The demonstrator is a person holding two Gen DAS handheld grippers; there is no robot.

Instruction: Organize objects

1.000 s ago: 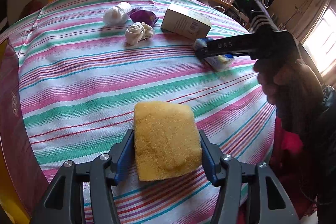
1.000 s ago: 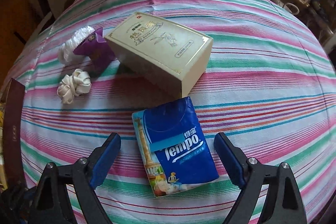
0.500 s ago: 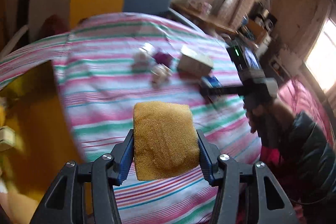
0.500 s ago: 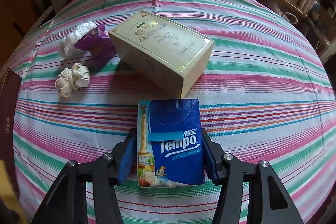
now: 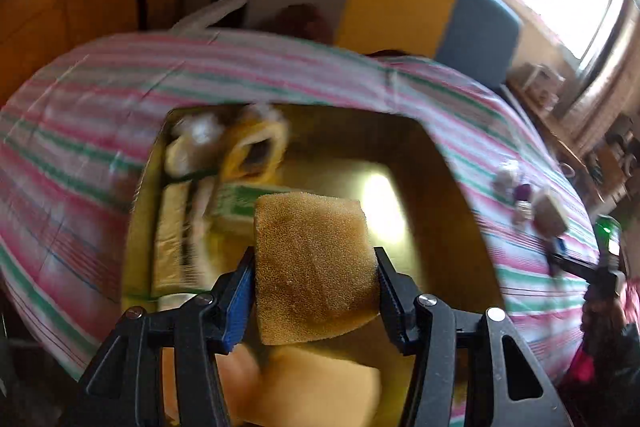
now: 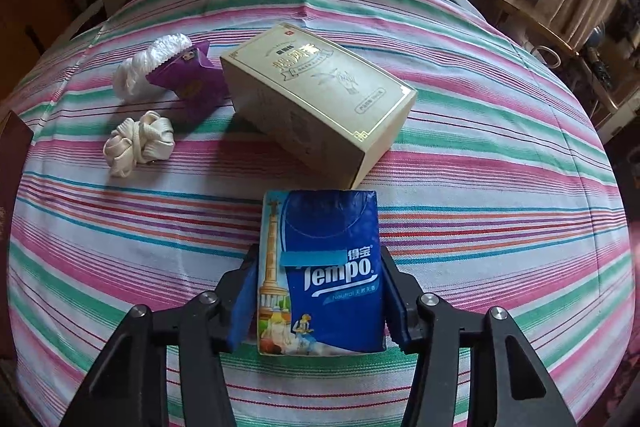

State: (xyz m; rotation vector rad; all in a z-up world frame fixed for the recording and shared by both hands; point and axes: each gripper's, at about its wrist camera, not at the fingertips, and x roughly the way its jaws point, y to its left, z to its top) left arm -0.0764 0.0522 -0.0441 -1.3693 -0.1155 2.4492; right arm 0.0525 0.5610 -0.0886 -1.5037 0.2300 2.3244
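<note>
With both grippers loaded, state is as follows. Left gripper (image 5: 314, 289): fingers (image 5: 240, 297) clenched on the yellow sponge (image 5: 314, 267), pads pressing its left and right edges. Sponge hangs clear above the open yellow box (image 5: 460, 227), roughly at box centre in the left wrist view. Box sits on the striped surface (image 5: 100, 99). Blurred contents are packed toward its 9–10 o'clock side: pale packets, a green-and-white carton (image 5: 236, 203), a yellow ring-shaped item (image 5: 256, 155); cannot tell more, motion blur. A tan block (image 5: 320, 387) shows at 6 o'clock under the sponge. The far right gripper shows at 3 o'clock in that view, small and smeared.

Right gripper (image 6: 318, 301): fingers closing on the blue tissue pack (image 6: 324, 275), pads already against both long sides. Pack lies flat on the striped cloth, at 6 o'clock in the right wrist view, label readable and upright to camera.

Rest of the right wrist view:
- beige box (image 6: 320, 99) at 12 o'clock from the pack, near corner just beside the pack's top edge; cannot tell if touching.
- purple packet (image 6: 192, 79) at 10–11 o'clock, against the beige box's left end.
- white crumpled bag (image 6: 148, 63) touching the purple packet on its far left side.
- cream knotted strap (image 6: 138, 143) at 10 o'clock, apart from the others.
</note>
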